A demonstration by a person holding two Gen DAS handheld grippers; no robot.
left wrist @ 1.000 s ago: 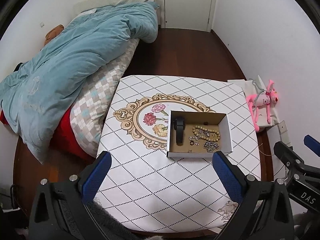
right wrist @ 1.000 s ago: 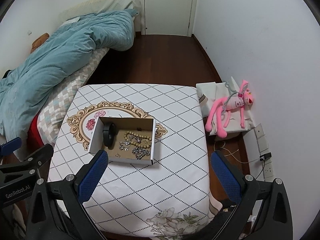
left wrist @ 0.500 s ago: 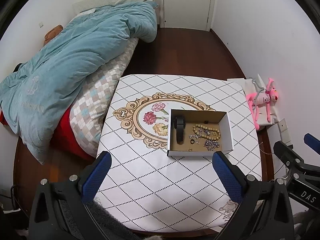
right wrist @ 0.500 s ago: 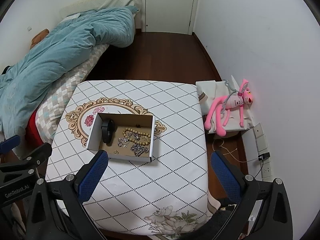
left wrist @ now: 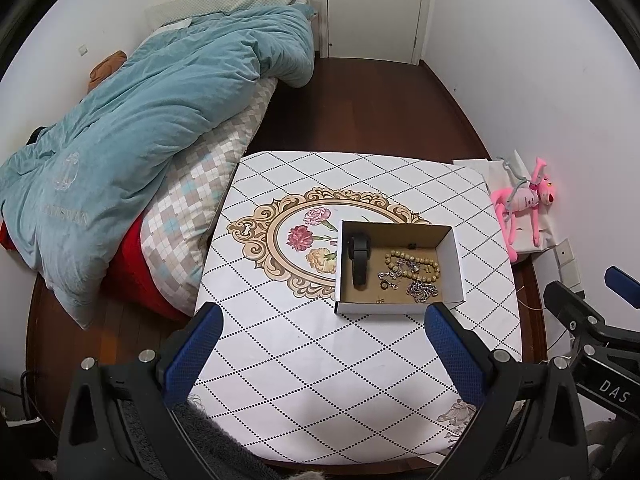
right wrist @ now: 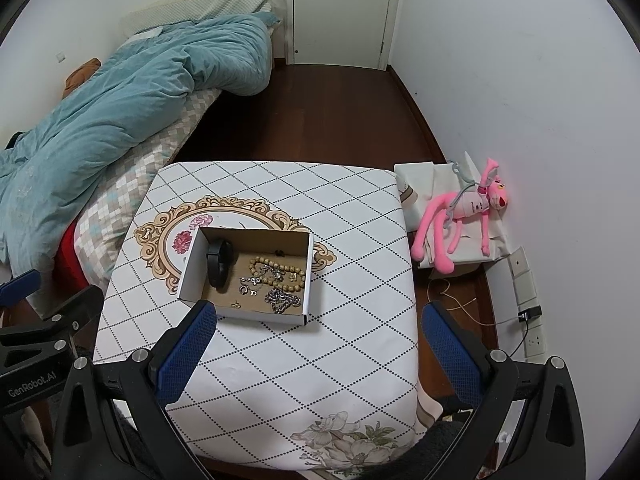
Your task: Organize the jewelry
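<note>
Compared with a second ago, I see the table [left wrist: 304, 360] and the box [left wrist: 456, 276] sitting a little smaller and farther off in both wrist views, so both rigs have pulled back and up slightly; nothing inside the box has shifted.

My left gripper [left wrist: 320, 344] hangs over the near edge of the table with its blue pads spread wide and nothing between them. My right gripper [right wrist: 320, 344] is the same: pads wide apart, empty, over the near edge toward the right corner. Neither touches the box.

The box [right wrist: 188, 276] is an open, white-walled cardboard tray on the floral tablecloth, right of the table's centre in the left view, overlapping the right side of the printed oval frame. Its long axis runs roughly parallel to the table's near edge.

Inside, a black band [left wrist: 359, 258] lies at the left end, its long axis running from the far wall toward the near wall. A string of tan beads [left wrist: 414, 266] stretches lengthwise along the middle, toward the right wall. A silver chain [left wrist: 423, 291] is bunched in the near right corner, and small silver pieces [right wrist: 249, 287] lie between the band and the chain.

A pink plush toy [right wrist: 460, 216] lies on the floor past the table's right edge.
</note>
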